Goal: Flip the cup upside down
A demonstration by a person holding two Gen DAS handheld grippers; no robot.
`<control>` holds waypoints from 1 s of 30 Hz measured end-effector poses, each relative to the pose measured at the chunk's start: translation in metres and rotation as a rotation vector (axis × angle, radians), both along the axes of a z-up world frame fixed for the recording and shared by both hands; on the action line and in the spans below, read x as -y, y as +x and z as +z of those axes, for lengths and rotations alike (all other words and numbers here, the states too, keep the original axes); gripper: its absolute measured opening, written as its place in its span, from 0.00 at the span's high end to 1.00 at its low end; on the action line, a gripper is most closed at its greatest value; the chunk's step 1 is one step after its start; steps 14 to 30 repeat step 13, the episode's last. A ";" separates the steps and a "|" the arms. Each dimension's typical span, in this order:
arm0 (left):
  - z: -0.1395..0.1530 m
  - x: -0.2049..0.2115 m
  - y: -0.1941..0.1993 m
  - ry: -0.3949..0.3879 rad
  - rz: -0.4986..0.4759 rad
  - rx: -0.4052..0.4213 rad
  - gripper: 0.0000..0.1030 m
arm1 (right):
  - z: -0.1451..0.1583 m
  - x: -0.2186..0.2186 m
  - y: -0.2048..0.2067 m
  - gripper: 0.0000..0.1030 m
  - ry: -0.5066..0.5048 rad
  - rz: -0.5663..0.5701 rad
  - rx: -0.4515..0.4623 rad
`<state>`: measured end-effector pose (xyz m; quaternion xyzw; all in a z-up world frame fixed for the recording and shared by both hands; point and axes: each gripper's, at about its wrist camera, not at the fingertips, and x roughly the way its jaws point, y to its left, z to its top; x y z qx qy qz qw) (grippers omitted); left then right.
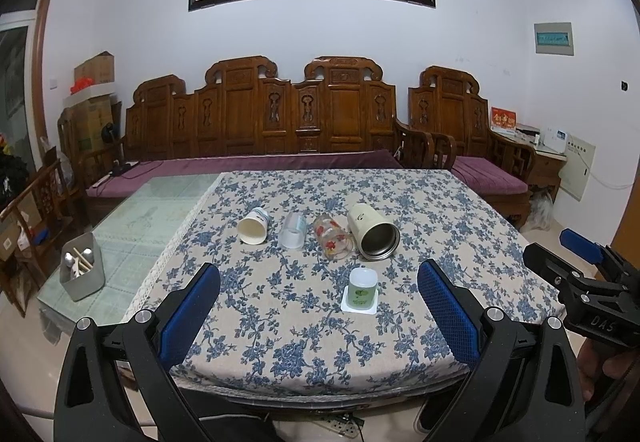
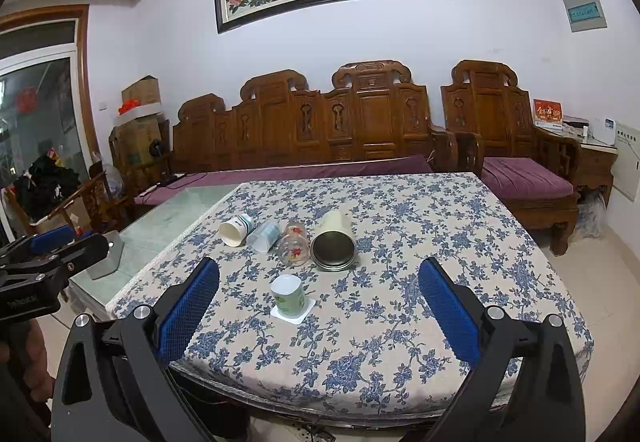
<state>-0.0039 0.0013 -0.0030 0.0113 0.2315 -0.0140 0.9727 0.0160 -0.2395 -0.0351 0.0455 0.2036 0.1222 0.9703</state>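
A small green-and-white cup (image 1: 362,290) stands upside down on a white square coaster (image 1: 359,307) on the floral tablecloth; it also shows in the right wrist view (image 2: 289,296). Behind it several cups lie on their sides: a white paper cup (image 1: 253,226), a clear plastic cup (image 1: 293,231), a flowered glass (image 1: 331,237) and a cream steel mug (image 1: 372,232). My left gripper (image 1: 318,300) is open and empty, short of the table edge. My right gripper (image 2: 319,298) is open and empty too; it shows at the right of the left wrist view (image 1: 588,262).
The table (image 1: 460,210) has a floral cloth on its right part and bare glass on the left (image 1: 160,210). A grey utensil holder (image 1: 82,272) with chopsticks stands on the glass. A carved wooden bench (image 1: 260,130) and chair (image 1: 472,122) stand behind.
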 end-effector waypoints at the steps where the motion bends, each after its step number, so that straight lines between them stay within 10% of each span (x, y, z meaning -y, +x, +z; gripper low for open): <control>1: 0.000 0.000 0.000 0.000 0.000 0.000 0.08 | -0.001 0.000 0.001 0.02 0.001 0.001 -0.001; 30: 0.003 0.001 0.000 -0.002 0.006 0.005 0.08 | -0.001 0.000 0.000 0.02 0.004 -0.001 -0.002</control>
